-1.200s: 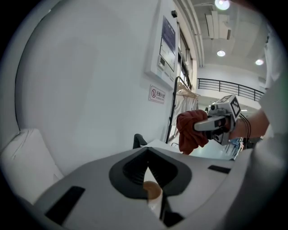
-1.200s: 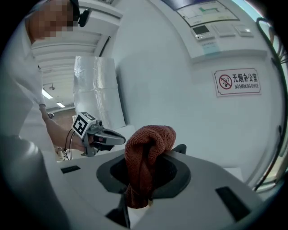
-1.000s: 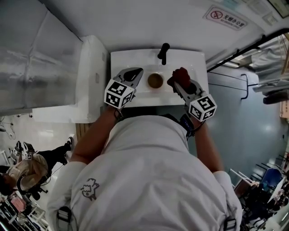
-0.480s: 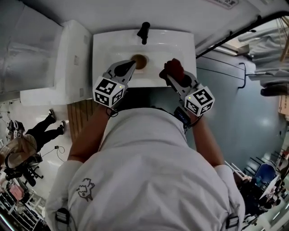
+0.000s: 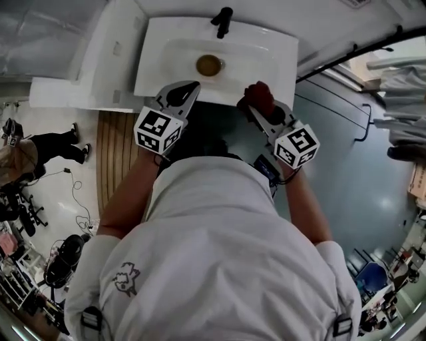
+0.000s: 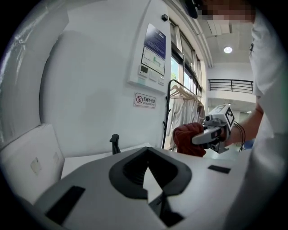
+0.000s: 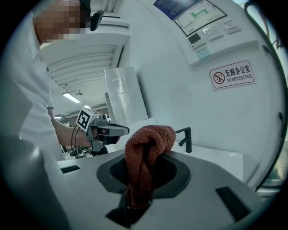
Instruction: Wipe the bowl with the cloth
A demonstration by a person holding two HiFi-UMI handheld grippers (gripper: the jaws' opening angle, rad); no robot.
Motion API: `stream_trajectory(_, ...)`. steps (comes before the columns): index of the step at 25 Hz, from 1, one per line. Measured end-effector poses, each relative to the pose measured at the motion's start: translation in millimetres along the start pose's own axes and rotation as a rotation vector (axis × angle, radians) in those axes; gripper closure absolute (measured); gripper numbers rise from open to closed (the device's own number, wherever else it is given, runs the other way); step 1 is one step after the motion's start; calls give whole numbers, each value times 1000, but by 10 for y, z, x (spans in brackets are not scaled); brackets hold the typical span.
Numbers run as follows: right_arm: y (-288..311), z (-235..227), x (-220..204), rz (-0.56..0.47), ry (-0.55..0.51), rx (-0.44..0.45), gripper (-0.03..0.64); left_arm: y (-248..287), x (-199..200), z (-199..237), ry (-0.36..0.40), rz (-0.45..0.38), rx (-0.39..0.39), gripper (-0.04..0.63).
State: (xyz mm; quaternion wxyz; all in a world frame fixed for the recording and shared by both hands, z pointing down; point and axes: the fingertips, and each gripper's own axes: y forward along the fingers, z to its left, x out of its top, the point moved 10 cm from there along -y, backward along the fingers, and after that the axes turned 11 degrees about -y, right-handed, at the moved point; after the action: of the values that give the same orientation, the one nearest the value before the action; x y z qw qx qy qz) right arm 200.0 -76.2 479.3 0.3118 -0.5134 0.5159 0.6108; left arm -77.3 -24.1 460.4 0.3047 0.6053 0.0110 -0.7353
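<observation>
Cloth clamped in right gripper, left gripper closed on nothing

- Right gripper (image 5: 258, 114): jaws pinched on the rust-red cloth (image 7: 146, 152). Lower end of the cloth is caught between the jaws; the rest bunches up in a loose hump above them.
- Left gripper (image 5: 193, 86): jaws together, nothing between them in the left gripper view.
- Both grippers are held side by side in front of the person's white shirt (image 5: 219, 253), well apart from each other. In the head view their tips sit at the near rim of the white sink (image 5: 283, 56), left gripper at the near-left part and cloth at the near-right part.
- Brown round object (image 5: 209, 64) sits in the sink basin, just in front of the black faucet (image 5: 223, 18). Can't tell from here whether it is the bowl or a drain fitting. The cloth isn't touching it; it lies between the two grippers and further toward the wall.
- Neither gripper touches the sink as far as the views show.
- Wall behind the sink carries a no-smoking sign (image 7: 231, 75), with a control panel (image 6: 153, 56) above it.
- White box-shaped unit (image 5: 110, 53) stands just left of the sink.
</observation>
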Motion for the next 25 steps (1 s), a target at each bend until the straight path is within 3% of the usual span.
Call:
stream_trajectory(8, 30, 426, 39, -21, -26, 24, 514, -371, 10, -173, 39, -47, -11, 582)
stream_trajectory(25, 199, 2028, 274, -63, -13, -129, 515, -1854, -326, -95, 69, -62, -156, 583)
